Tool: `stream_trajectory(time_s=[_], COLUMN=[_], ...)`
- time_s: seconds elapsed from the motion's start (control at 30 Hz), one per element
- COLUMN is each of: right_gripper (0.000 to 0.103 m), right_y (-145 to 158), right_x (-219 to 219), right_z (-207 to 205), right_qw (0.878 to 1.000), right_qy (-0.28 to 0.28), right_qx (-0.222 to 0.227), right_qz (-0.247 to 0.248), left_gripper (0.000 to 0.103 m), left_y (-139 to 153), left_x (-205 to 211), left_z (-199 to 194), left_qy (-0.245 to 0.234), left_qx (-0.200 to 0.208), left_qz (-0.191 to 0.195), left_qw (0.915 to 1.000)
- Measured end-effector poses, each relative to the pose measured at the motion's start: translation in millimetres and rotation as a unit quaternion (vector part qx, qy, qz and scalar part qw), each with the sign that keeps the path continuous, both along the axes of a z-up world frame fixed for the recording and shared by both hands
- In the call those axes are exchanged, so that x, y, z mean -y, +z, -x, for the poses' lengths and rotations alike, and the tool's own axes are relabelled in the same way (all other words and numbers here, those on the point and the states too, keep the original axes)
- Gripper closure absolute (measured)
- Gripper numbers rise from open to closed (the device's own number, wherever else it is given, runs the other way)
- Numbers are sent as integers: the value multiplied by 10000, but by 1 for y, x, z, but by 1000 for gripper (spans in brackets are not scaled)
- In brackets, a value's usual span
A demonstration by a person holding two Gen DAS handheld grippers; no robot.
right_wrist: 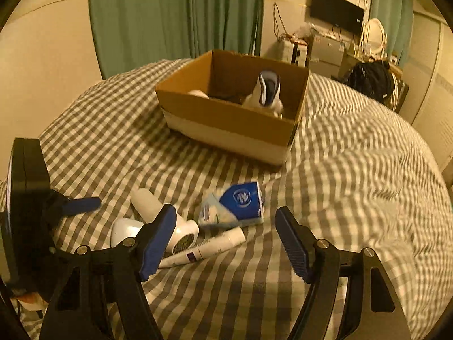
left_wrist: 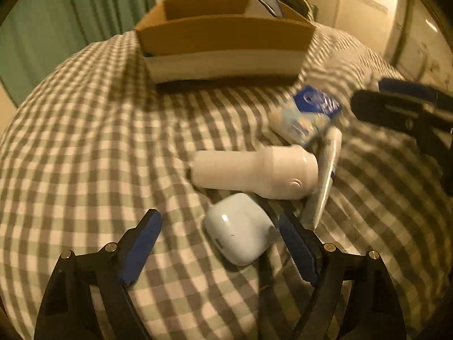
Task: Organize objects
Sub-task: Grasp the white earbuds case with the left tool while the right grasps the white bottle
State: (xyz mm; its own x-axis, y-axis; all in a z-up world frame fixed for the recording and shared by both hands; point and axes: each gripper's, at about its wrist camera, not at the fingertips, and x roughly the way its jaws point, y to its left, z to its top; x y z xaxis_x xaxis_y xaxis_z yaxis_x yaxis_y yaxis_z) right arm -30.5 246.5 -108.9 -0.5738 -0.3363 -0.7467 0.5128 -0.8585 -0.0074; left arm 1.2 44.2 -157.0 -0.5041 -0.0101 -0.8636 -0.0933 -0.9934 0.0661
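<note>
left wrist view: the left gripper (left_wrist: 219,243) is spreading its fingers wide around a white earbud case (left_wrist: 239,228) lying on the checked bedspread (left_wrist: 85,141), touching nothing. right wrist view: the right gripper (right_wrist: 226,243) is gaping wide, hovering near a blue tissue pack (right_wrist: 233,206) lying before the cardboard box (right_wrist: 226,124).

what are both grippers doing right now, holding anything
Left gripper: open, empty, jaws either side of the white earbud case.
Right gripper: open, empty, above the checked bedspread.
</note>
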Motion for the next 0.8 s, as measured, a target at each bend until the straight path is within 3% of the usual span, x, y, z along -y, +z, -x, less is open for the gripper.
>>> stream_trajectory(time_s=[0.07,0.17,0.53,0.8], right_gripper=[31,31,31,31], right_y=[-1,-3,-6,-22], right_x=[3,2,3,51], right_z=[2,2,6,4], right_qw=[10000,10000,9997,9964], right_qy=[-15,-6,-121,641], right_qx=[28,61,227,406], right_qz=[18,66,-19,-388], left_gripper=[26,47,48,48], left_y=[-7,-15,37,44], left_x=[-7,-16,14,55], left_z=[5,6,-6,5], left_qy=[-149,-336,-24,499], left_qx=[83,179,-196,-396], left_qz=[99,245,-248,-233], left_qw=[9998,9990,9995,9977])
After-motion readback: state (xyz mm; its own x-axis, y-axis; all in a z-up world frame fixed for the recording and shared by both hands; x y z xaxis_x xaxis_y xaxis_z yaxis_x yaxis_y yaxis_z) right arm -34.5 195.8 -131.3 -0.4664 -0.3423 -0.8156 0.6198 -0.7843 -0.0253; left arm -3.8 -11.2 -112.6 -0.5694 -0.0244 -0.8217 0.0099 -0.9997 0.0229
